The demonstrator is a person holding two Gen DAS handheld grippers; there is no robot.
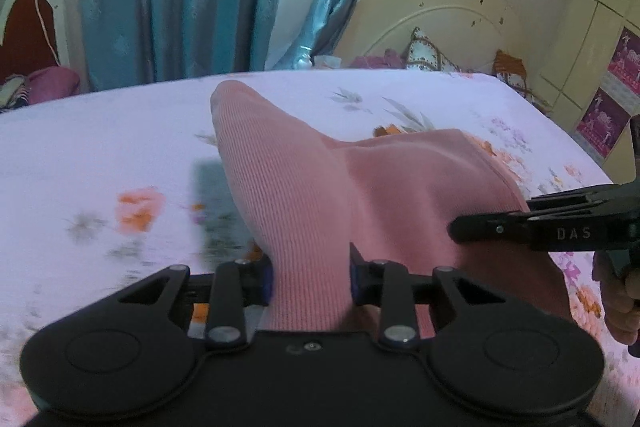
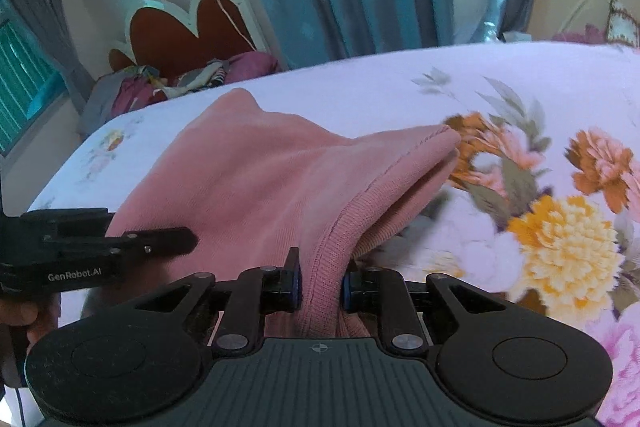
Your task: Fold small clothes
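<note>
Both tools, left tool [image 1: 311, 277] and right tool [image 2: 320, 283], pinch the pink garment [image 1: 288, 187], seemingly lifted.

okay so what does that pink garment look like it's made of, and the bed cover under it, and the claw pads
Pink garment: soft ribbed knit, matte, likely cotton blend; fine ribs and a stitched hem show.
Bed cover: smooth thin woven sheet with printed flowers, probably cotton or polyester.
Right claw pads: blue, seemingly rubbery; the arms look like matte black plastic.
</note>
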